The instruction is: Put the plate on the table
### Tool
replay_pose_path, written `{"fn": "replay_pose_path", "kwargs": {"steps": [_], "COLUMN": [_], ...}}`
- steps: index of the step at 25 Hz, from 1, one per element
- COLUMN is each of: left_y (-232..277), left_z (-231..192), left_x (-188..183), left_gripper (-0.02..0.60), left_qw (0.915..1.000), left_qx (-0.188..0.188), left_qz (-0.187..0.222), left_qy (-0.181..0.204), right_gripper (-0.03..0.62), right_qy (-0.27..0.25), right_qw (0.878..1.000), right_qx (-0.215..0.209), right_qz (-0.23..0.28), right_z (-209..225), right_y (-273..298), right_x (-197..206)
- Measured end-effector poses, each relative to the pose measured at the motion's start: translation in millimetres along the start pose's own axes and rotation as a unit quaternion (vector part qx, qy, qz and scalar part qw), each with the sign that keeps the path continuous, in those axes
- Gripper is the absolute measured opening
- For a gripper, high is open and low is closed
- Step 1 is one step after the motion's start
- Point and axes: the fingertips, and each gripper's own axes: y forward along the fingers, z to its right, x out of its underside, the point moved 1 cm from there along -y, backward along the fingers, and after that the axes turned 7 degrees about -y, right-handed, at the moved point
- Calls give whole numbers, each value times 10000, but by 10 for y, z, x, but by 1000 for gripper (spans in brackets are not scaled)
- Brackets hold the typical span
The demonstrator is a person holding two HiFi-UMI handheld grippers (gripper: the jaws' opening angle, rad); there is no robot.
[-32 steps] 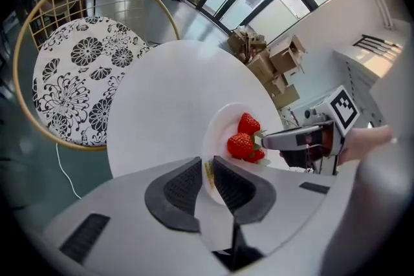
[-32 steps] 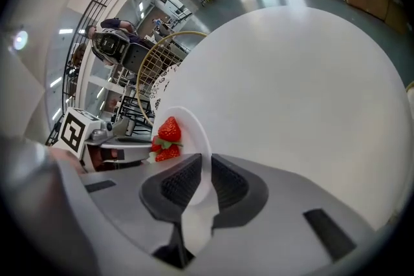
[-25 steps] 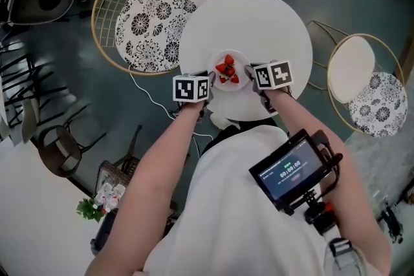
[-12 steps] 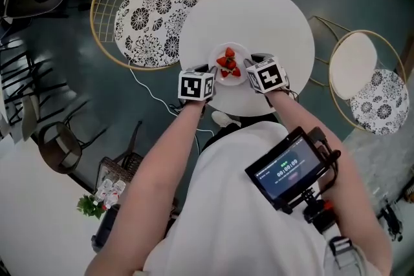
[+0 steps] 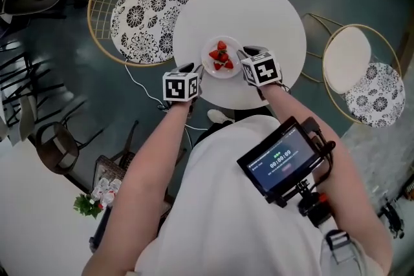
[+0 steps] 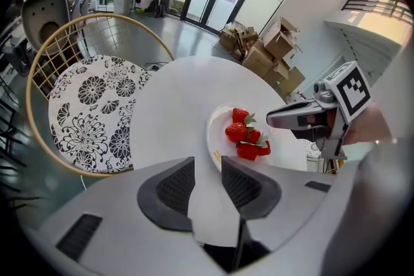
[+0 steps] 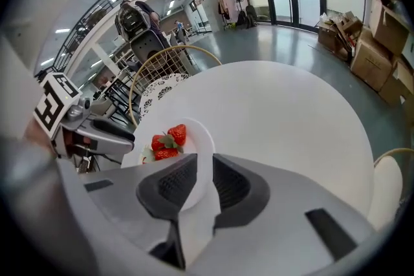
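Plate point(image 5: 208, 66) lies on the round white bench point(image 5: 259, 10), near the edge closest to the person, with strawberries point(image 5: 221, 56) on it. In the head view the marker cubes cover both sets of fingers, so neither grip can be read there.

The right gripper view settles one. The right gripper point(image 7: 205, 161) has its fingers point(image 7: 169, 183) pinching the plate's near rim, and the stretch of rim below the pads is hidden behind them.

The left gripper view settles the other. The left gripper point(image 6: 207, 161) has just been opening. Its fingers point(image 6: 173, 187) stand spread with only bare bench between them, and the plate's rim lies just beyond one fingertip.

Each gripper view also catches the opposite gripper side-on, across the plate.

Only the head view shows the arms. Both forearms reach forward from the body, with both grippers tilted steeply down. The left is at the bench's edge, apart from the plate, and the right is against it.
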Motion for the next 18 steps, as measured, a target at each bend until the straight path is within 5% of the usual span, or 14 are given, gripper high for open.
{"fn": "replay_pose_path", "kwargs": {"steps": [6,18], "left_y": [-288,-715], "left_z": [122,475], "left_x": [52,357], "left_gripper": [110,70], "left_qw": [9991,9914], "left_qx": [-62,664], "left_qz": [366,995], "left_qy": [194,525], "right_gripper": [72,6], "right_qy": [210,59], "right_qw": [9991,9966], "right_qx": [-112,-323], "right_qz": [359,760], "right_z": [-112,-519], "right_y": [-210,-605], "right_x": [-26,-23]}}
